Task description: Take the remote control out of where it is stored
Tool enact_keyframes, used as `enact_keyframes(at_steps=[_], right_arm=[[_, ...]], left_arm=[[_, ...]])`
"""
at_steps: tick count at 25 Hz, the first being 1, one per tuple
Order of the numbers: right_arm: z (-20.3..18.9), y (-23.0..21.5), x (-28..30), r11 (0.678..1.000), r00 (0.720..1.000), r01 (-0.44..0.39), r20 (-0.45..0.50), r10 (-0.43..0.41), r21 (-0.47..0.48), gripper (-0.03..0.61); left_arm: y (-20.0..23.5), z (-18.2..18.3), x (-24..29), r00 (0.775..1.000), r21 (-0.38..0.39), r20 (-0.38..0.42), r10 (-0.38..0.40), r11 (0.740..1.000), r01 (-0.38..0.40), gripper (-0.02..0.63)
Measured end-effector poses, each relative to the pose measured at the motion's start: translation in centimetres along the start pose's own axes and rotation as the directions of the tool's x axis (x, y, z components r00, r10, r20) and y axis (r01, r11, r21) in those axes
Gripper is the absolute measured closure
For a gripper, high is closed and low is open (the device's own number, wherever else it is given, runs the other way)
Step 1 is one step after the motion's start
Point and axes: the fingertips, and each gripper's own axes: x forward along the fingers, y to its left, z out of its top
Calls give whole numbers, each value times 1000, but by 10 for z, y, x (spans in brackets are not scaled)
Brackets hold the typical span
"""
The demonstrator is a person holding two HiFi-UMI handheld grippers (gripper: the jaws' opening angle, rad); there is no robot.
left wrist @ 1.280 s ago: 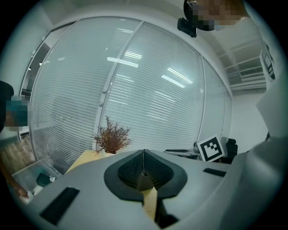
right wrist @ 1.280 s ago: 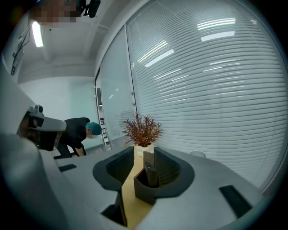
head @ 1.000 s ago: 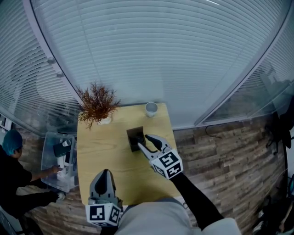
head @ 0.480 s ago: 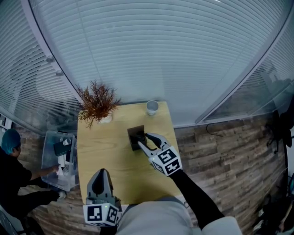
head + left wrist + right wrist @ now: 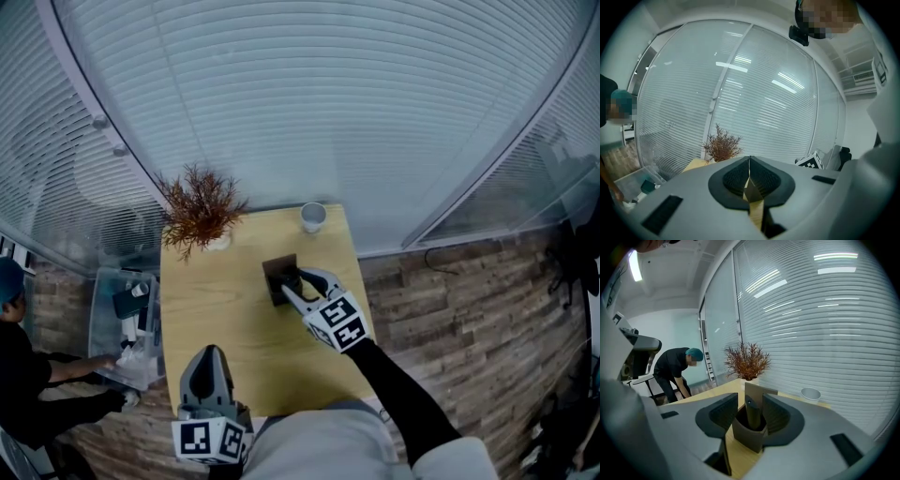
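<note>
While the right arm stretches forward over the table (image 5: 216, 300), the right gripper (image 5: 292, 286) has its jaws spread wide either side of the remote control (image 5: 752, 411), which stands upright in its dark holder (image 5: 749, 439). Bare tabletop lies to the gripper's left. Behind it, at the table's near edge, the left gripper (image 5: 208, 361) has its jaws pressed together, empty.

Cool, flat, bluish light all over — the table (image 5: 216, 309) carries barely a shadow. A strip light (image 5: 633, 264) burns white overhead, and bright bars glare off the blinds (image 5: 825, 310). Heavy fisheye: slats bow, gripper-view corners fall black. Up close the right gripper (image 5: 750, 414) goes soft and grey — the plant (image 5: 746, 361) behind stays crisp.
</note>
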Motion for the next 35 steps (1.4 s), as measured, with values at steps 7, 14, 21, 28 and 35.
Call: enact_keyframes(at_steps=[7, 14, 21, 28, 35], right_arm=[[-6, -1, 9, 1000, 1000, -4, -20, 4, -3, 434], [-9, -2, 12, 1000, 999, -11, -35, 11, -5, 434], [-13, -4, 15, 1000, 999, -4, -39, 3, -7, 436], [-16, -5, 19, 1000, 999, -4, -50, 3, -27, 436], [-21, -6, 20, 1000, 997, -5, -71, 4, -7, 436]], left_arm=[[3, -1, 1, 1000, -2, -2, 8, 1000, -8, 604], [3, 1, 0, 1000, -3, 0, 11, 1000, -11, 604], [2, 1, 1, 1000, -4, 1, 6, 1000, -6, 604], [2, 1, 3, 1000, -8, -1, 6, 1000, -6, 604], [4, -1, 2, 1000, -11, -1, 9, 1000, -9, 604]])
